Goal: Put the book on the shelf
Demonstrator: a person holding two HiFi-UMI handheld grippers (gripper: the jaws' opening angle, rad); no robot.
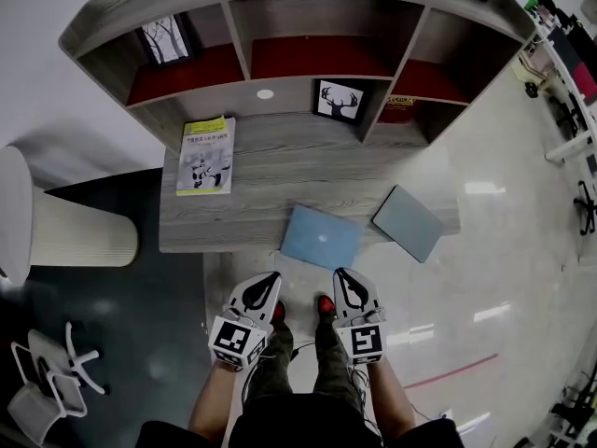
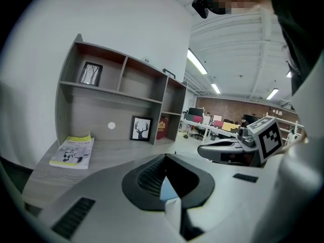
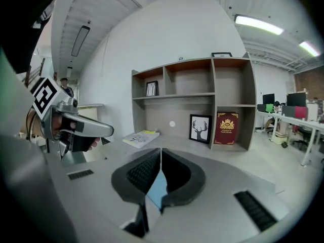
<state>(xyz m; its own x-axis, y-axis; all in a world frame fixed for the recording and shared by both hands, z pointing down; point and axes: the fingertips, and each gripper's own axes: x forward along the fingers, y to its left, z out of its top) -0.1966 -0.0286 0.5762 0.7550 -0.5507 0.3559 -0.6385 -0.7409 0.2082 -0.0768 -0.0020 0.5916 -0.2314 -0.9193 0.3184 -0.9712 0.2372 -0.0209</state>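
Book, yellow — title illegible, flat on desk, left tool and right tool closed, empty.

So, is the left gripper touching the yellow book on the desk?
Apart. The head view shows the left gripper short of the desk edge; the yellow book lies further back, bare wood between them.

No legible print on yellow book or red book

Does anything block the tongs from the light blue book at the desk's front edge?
Nothing visible. The left tongs and right tongs hang just before the desk, with the light blue book directly ahead; the grey book lies off to its right.
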